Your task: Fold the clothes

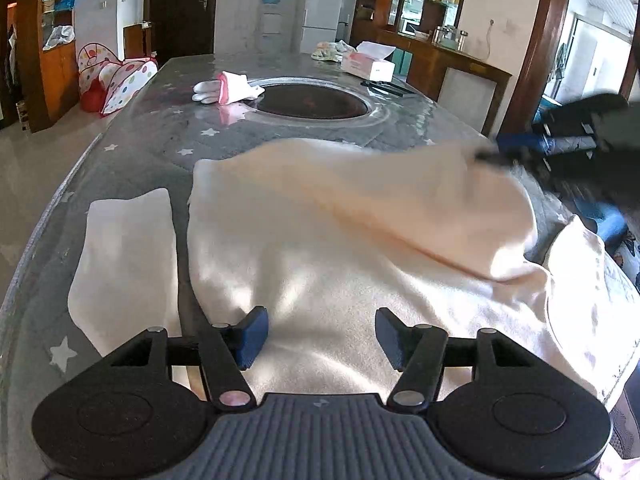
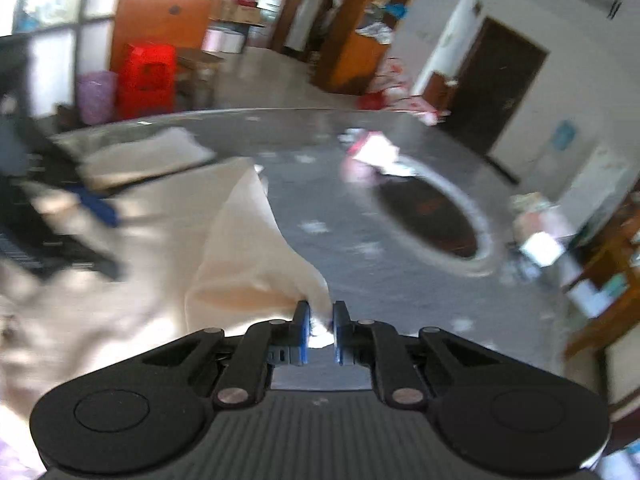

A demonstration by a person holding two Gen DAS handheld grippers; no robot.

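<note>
Wood-framed shelving, a dark door and a white fridge (image 1: 322, 12) ring a long grey star-printed surface (image 1: 132, 152) under a glossy clear cover, whose left edge curves away to bare floor. A round dark inset (image 1: 310, 100) with a pale rim sits in the middle of the surface, with open room between it and the cloth. Nearer, a big cream garment (image 1: 320, 264) of soft fleecy fabric spreads across the near end, its right side spilling toward the surface edge. A smaller folded cream piece (image 1: 124, 256) lies flat just beside it on the left, apart from it. Farther off, a tissue box (image 1: 368, 65) and white gloves (image 1: 226, 88) rest near the inset, well clear of the garment. The left gripper (image 1: 322, 336) hovers low over the garment with its blue pads spread wide, nothing pinched. The right gripper (image 2: 320, 330), blurred, is nearly closed on a raised corner of the garment, lifting a fold over its middle.
</note>
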